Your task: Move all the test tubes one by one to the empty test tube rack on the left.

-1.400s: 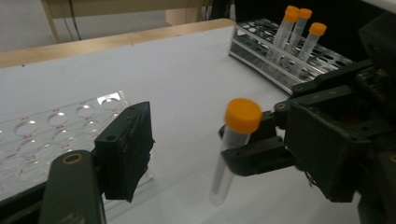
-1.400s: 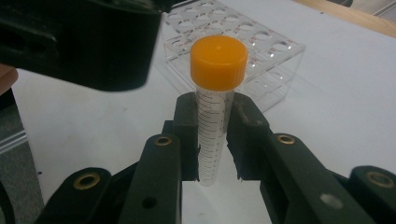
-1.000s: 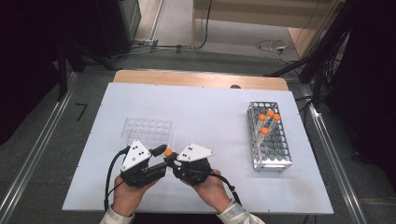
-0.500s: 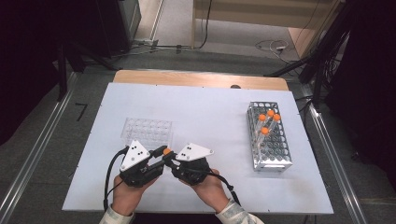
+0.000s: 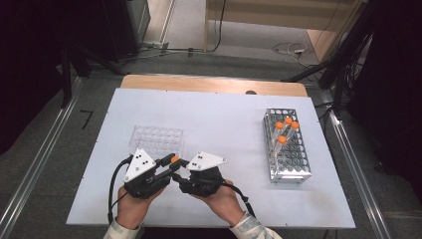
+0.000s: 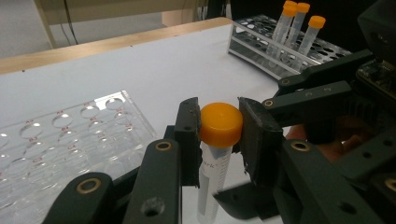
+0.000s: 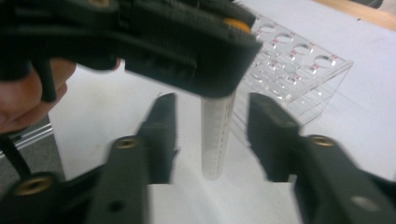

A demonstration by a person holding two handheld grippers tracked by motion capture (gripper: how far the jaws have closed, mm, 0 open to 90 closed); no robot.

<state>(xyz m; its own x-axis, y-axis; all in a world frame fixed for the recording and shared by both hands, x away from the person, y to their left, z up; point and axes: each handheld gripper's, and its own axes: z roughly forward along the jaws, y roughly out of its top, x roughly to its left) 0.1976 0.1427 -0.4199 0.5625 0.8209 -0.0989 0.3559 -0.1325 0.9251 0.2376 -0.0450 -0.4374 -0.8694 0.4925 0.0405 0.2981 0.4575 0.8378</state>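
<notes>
Orange cap: flat-topped screw cap (image 6: 221,124), smooth and matte, on a clear tube.
Tube: translucent plastic tube (image 6: 211,182) with faint printed marks, upright, body narrow below the cap.
Place: above the near middle of the white worktop (image 5: 224,114), between both grippers, just in front of the clear well plate (image 5: 157,140).
Left gripper (image 6: 219,140): jaws pinching the cap from both sides.
Right gripper (image 7: 212,135): jaws have just been opening, now spread either side of the tube's body, not touching it.
Rack: metal rack (image 5: 287,145) at right, well apart, holding four orange-capped tubes.
</notes>
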